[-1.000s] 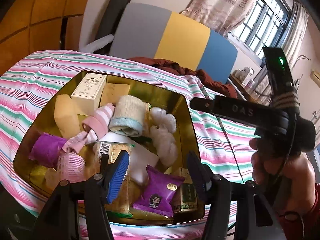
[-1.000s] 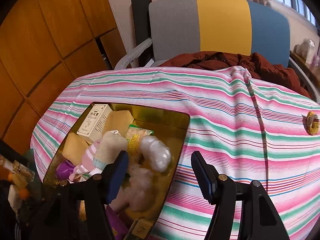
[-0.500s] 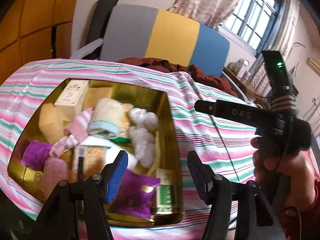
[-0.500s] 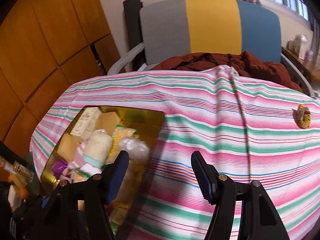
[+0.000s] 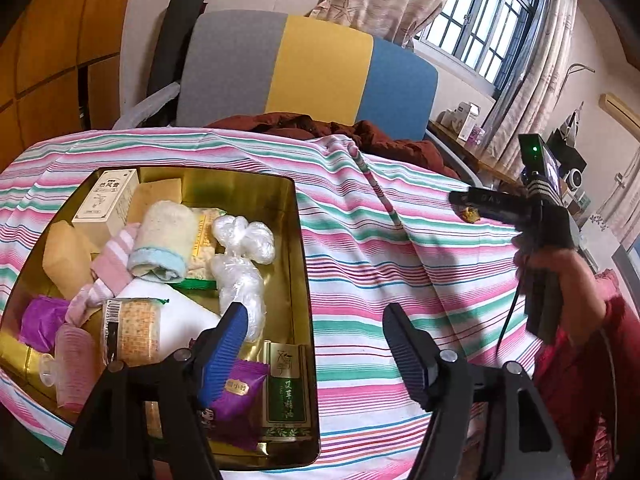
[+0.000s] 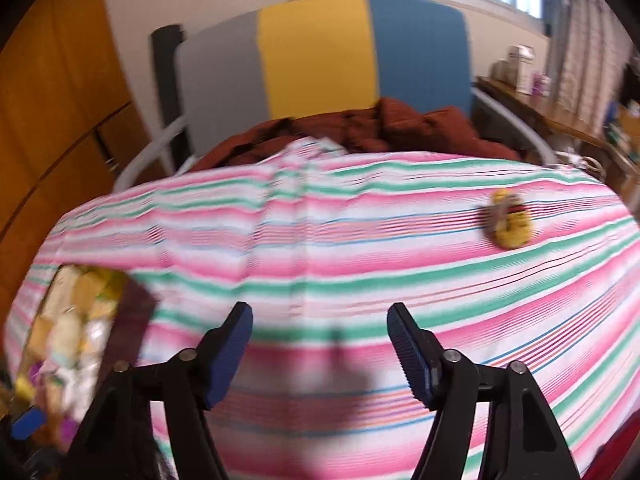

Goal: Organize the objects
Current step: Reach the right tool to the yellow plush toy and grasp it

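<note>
The right gripper has swung away from the gold tin, which a second ago filled the lower left of its view and now sits blurred at the far left edge. Its jaws have just been opening and stand wide, with only striped cloth between them. Ahead and to the right lies a small yellow object, alone on the cloth; it looks like a toy or trinket, though blur keeps it uncertain. That swing suggests this stray piece is the next thing to collect.

The left gripper has drifted a little rightward; its jaws have also just been opening, wide and empty, straddling the tin's right wall. Only this view shows the contents sharply: a rolled towel, a pink striped sock, a purple snack packet, a green tea box and a cream carton. It also shows the right hand.
</note>
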A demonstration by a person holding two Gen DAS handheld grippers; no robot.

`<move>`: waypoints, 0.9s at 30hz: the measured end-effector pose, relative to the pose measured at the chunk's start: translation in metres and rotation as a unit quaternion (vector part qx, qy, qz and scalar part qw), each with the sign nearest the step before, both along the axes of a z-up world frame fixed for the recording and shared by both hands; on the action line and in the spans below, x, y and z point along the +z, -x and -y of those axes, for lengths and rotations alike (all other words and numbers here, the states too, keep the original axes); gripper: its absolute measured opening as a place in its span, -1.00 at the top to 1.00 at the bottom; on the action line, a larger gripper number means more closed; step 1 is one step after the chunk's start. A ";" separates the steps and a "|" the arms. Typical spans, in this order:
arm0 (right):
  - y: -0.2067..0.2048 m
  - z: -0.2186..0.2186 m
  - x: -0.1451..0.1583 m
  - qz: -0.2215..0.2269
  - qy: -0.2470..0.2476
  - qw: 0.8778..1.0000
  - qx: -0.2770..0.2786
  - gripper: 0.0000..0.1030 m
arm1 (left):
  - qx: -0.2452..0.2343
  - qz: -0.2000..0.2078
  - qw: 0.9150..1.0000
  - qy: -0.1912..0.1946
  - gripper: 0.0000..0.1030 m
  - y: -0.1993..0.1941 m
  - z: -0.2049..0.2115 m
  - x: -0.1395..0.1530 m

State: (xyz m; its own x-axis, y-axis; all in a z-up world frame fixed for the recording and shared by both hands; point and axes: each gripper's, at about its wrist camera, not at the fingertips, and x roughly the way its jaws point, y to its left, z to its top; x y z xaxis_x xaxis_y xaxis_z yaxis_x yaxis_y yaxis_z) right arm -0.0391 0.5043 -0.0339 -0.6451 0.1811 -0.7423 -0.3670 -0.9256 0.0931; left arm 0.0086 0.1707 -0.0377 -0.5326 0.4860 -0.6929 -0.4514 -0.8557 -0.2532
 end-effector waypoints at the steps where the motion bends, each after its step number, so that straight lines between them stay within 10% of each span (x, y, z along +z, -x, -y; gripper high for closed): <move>1: 0.001 -0.014 0.000 -0.001 -0.004 1.000 -0.009 -0.40 | 0.002 0.001 1.000 0.002 -0.38 0.001 0.001 -0.001; 13: 0.027 -0.170 -0.025 0.017 -0.014 0.990 -0.142 -0.59 | 0.057 0.007 0.998 0.035 -0.38 0.014 0.025 -0.011; 24: 0.063 -0.212 -0.062 0.044 0.005 0.985 -0.165 -0.58 | 0.092 0.025 0.994 0.048 -0.38 0.024 0.047 -0.023; 27: 0.066 -0.213 -0.072 0.050 0.014 0.985 -0.163 -0.29 | 0.091 0.026 0.994 0.047 -0.38 0.024 0.046 -0.024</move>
State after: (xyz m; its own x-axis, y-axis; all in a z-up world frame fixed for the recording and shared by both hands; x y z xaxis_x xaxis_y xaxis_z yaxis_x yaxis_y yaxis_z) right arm -0.1054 0.7176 -0.1056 -0.4801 0.3447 -0.8067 -0.6524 -0.7550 0.0657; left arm -0.0156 0.1244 -0.0620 -0.5684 0.3173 -0.7591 -0.2758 -0.9427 -0.1876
